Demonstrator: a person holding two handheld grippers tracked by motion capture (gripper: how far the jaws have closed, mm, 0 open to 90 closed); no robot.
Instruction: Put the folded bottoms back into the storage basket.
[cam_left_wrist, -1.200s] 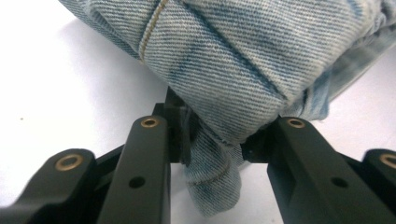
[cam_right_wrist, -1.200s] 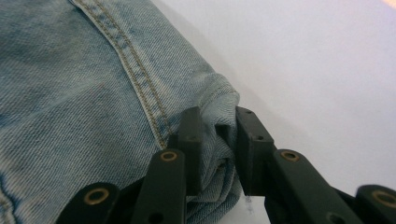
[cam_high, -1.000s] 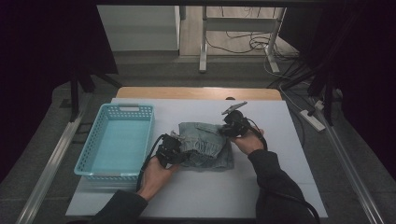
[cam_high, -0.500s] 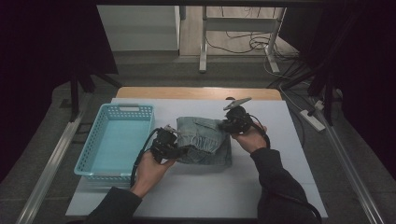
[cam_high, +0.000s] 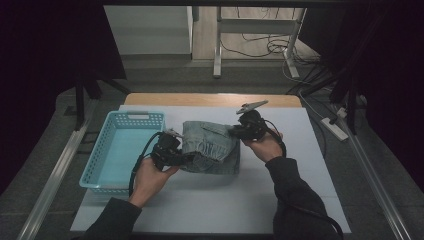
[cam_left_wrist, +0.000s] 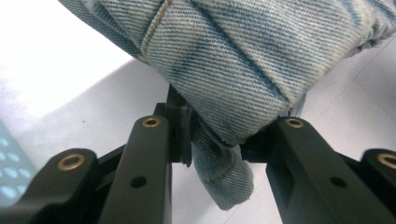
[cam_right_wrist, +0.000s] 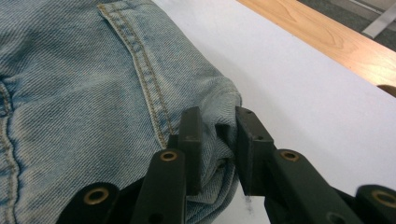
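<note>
A folded pair of light blue denim jeans lies near the middle of the bench, which is covered by a white sheet with a strip of bare wood along its far edge. The left gripper grips the jeans at their left side, toward the near edge of the bundle; in the left gripper view its jaws are clamped on a thick rolled fold of denim, with a hem end hanging out below the jaws and the bulk of the fabric rising above them, lifted off the white surface. The right gripper meets the jeans at their far right corner; in the right gripper view its jaws pinch a bunched corner of the denim, just beside a back pocket whose tan stitching runs along the fabric. The right-hand jaw stands a little off the cloth, so the grip looks loose there, but fabric sits between both jaws. The grey three-cornered plate on the right gripper points toward the far right of the bench. A light blue plastic basket with a lattice wall stands at the left side of the bench, its right wall just beside the left gripper and the left edge of the jeans. The person's forearms, in dark sleeves, come in from the near edge, one on either side of the jeans.
</note>
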